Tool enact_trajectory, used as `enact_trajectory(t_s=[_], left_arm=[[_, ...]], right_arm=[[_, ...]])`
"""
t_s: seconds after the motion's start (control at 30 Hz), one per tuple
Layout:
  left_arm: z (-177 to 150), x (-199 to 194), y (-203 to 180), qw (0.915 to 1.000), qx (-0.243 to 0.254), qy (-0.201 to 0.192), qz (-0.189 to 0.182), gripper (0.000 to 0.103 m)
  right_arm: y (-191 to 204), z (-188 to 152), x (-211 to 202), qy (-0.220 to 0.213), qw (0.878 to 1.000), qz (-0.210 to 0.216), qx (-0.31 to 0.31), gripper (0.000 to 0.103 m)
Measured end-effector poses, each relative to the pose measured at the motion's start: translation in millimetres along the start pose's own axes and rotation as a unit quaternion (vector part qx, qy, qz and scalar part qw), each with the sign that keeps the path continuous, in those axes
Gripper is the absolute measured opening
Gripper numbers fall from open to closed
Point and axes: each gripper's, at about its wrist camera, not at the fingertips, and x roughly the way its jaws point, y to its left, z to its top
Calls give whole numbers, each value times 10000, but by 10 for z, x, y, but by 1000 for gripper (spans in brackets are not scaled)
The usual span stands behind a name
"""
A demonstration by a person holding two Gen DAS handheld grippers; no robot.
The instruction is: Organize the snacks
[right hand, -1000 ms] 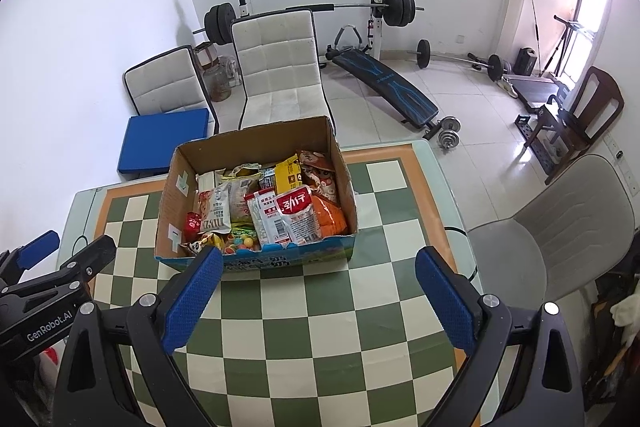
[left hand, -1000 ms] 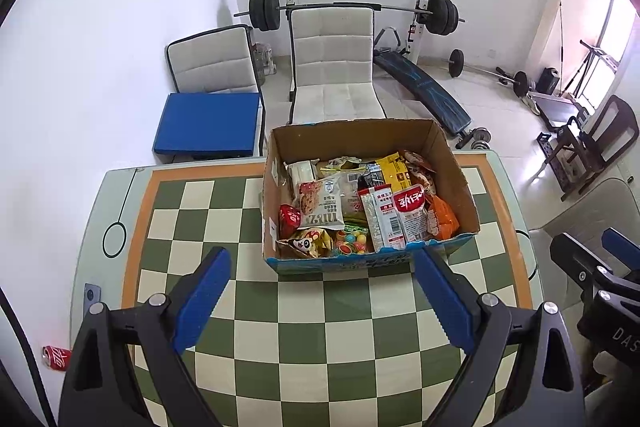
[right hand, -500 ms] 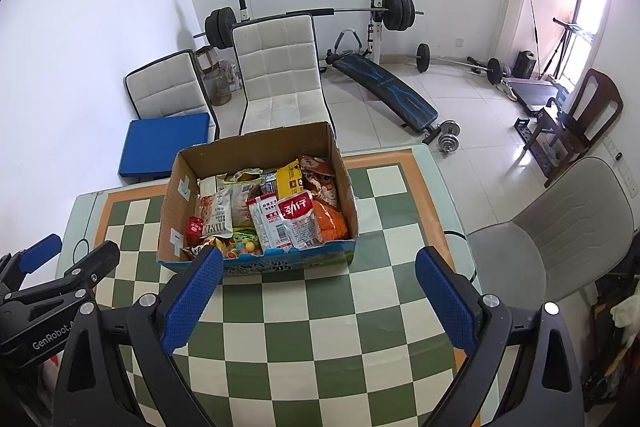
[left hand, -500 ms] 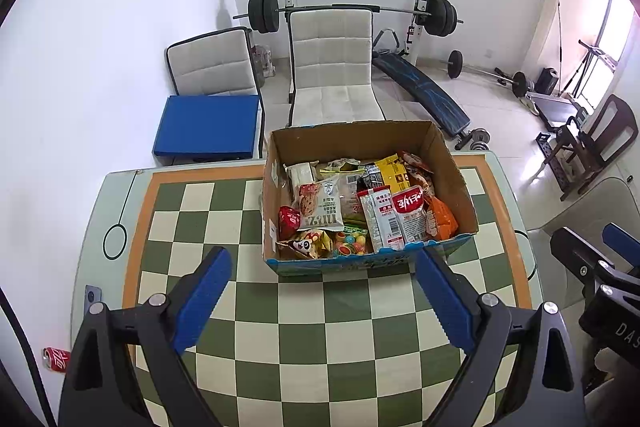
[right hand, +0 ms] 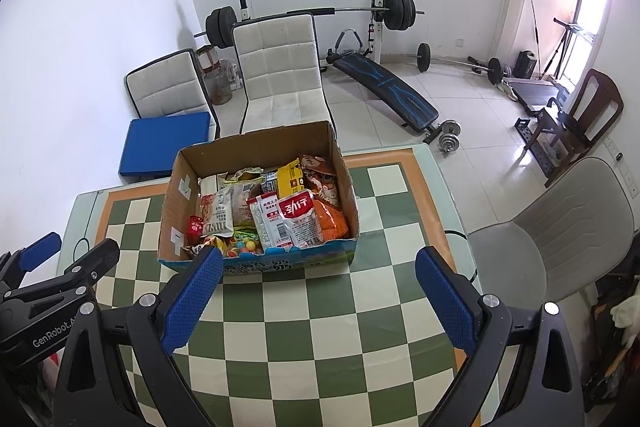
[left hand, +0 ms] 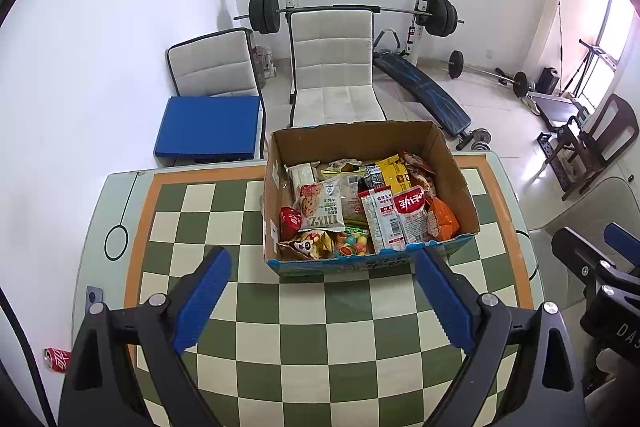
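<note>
An open cardboard box (left hand: 460,183) (right hand: 176,187) full of mixed snack packets stands at the far middle of the green-and-cream checkered table (left hand: 328,339) (right hand: 320,331). On top lie a red-and-white packet (left hand: 410,213) (right hand: 300,219), an orange bag (left hand: 442,219) and a cookie packet (left hand: 322,207). My left gripper (left hand: 324,299) is open and empty, held above the table short of the box. My right gripper (right hand: 318,301) is open and empty, to the right of the left one, also short of the box.
Two white chairs (left hand: 332,67) (left hand: 212,67) and a blue cushion (left hand: 208,127) stand beyond the table's far edge. A weight bench and barbell (left hand: 420,83) are behind. A grey chair (right hand: 560,219) is at the right. A red can (left hand: 56,361) lies on the floor at the left.
Both grippers have drifted slightly back, so the box sits a little farther off in both views. Both stay open and empty.
</note>
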Motion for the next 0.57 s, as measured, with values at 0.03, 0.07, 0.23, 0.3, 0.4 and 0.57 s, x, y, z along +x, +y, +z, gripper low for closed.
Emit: enact_trajectory(t_s=[0.03, 0.07, 0.23, 0.3, 0.4, 0.57], left_arm=[[-2, -5, 2, 10000, 3, -8, -5, 94], [1, 1, -2, 10000, 0, -1, -13, 94], [4, -15, 5, 10000, 2, -26, -25, 94], [11, -30, 10, 10000, 19, -61, -25, 94], [21, -63, 14, 10000, 50, -82, -24, 94], [29, -68, 23, 9999, 57, -86, -29, 94]], right_arm=[[0, 2, -5, -10, 10000, 0, 9, 99], [1, 8, -8, -19, 10000, 0, 12, 99], [-3, 5, -32, -41, 10000, -1, 28, 99], [-4, 4, -36, -38, 10000, -5, 28, 99], [-3, 5, -37, -42, 10000, -4, 32, 99], [-3, 5, -39, -38, 10000, -5, 37, 99]])
